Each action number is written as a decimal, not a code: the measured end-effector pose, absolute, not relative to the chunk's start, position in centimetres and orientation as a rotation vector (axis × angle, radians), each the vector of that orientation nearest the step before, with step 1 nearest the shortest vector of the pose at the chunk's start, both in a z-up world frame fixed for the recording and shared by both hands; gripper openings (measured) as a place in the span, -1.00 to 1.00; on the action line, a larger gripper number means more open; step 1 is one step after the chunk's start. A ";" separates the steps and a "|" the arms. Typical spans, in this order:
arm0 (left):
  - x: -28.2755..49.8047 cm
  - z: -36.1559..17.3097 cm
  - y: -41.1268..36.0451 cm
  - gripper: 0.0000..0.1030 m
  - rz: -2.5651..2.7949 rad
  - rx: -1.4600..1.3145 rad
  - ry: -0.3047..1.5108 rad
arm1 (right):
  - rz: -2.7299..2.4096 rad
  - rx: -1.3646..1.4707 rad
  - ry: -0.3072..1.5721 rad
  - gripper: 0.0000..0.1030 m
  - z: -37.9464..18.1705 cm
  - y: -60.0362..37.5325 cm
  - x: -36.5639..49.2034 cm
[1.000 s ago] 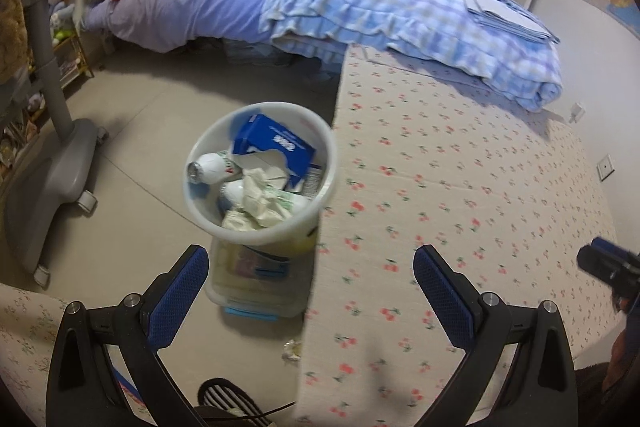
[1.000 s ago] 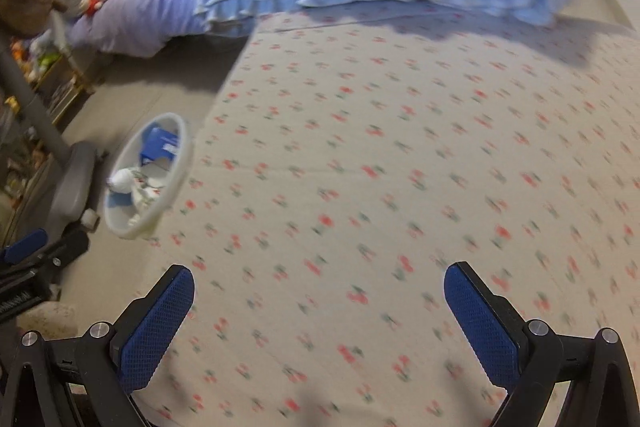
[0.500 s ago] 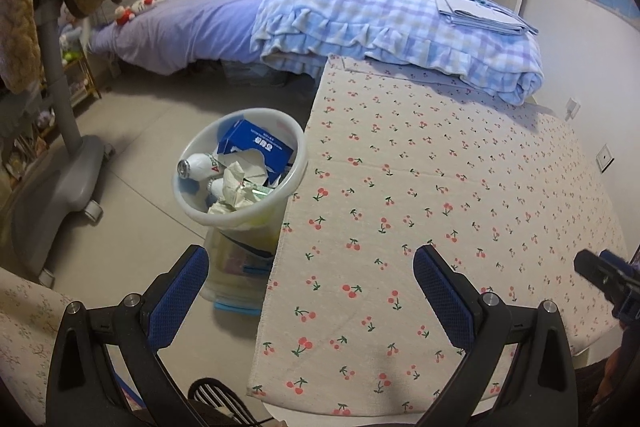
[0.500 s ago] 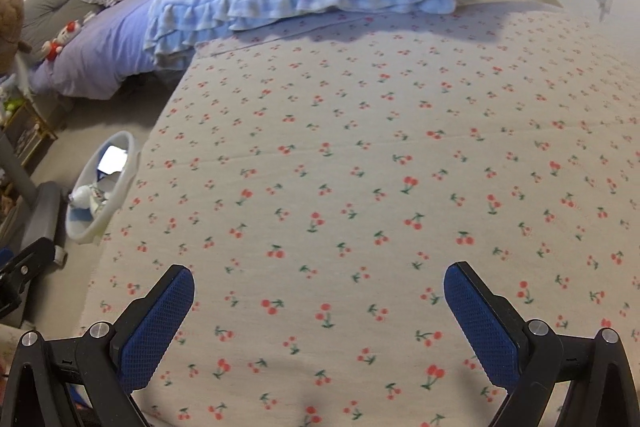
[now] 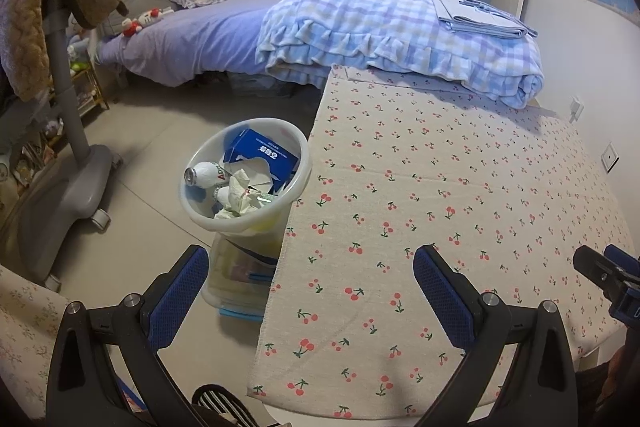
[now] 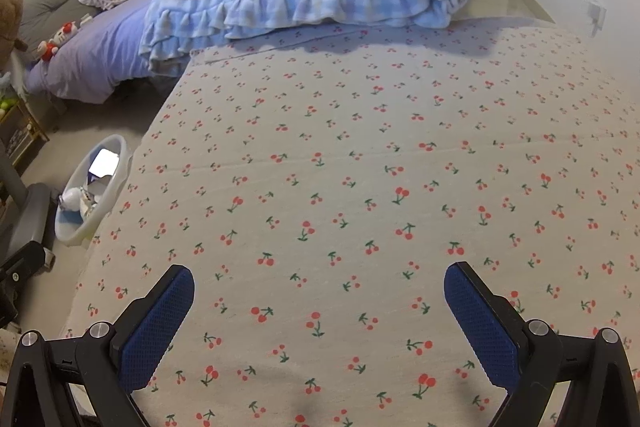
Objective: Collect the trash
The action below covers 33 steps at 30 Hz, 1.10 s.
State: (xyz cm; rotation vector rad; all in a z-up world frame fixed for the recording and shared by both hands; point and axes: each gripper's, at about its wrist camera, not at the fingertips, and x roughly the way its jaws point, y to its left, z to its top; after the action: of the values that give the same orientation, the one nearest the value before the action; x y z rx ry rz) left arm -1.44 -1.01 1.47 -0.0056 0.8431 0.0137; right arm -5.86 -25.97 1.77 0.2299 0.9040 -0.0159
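A white trash bin stands on the floor against the table's left edge. It holds a blue carton, a white bottle and crumpled tissue. The bin also shows in the right wrist view. My left gripper is open and empty, held over the table's left front corner near the bin. My right gripper is open and empty above the table's cherry-print cloth; part of it shows at the right edge of the left wrist view.
A bed with a blue checked blanket lies beyond the table's far edge. A grey rolling stand with a brown plush over it stands left of the bin. A striped object lies on the floor below my left gripper.
Both grippers have pulled back and risen, so more of the table and room shows. The bin looks smaller and farther away. Both stay open and empty.
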 end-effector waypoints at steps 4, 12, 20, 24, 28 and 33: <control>-1.4 1.5 -1.0 1.00 0.011 -0.005 0.840 | -0.017 0.229 0.909 0.99 1.6 -25.8 -5.8; -1.4 1.6 -1.0 1.00 0.013 -0.008 0.838 | -0.017 0.226 0.904 0.99 1.6 -25.6 -5.8; -1.5 1.6 -0.9 1.00 0.019 -0.016 0.837 | -0.013 0.214 0.902 0.99 1.7 -25.3 -5.6; -1.5 1.6 -0.9 1.00 0.025 -0.029 0.840 | -0.013 0.211 0.905 0.99 1.6 -25.2 -5.6; -1.6 1.7 -0.9 1.00 0.029 -0.038 0.832 | -0.011 0.210 0.903 0.99 1.6 -25.1 -5.6; -1.6 1.6 -0.8 1.00 0.035 -0.039 0.831 | -0.009 0.207 0.901 0.99 1.6 -25.0 -5.7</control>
State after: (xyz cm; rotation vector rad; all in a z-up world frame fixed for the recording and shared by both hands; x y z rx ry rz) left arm -1.65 -0.84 1.63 -0.0394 0.8311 0.0345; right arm -5.71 -25.04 1.63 0.2068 0.9015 -0.0091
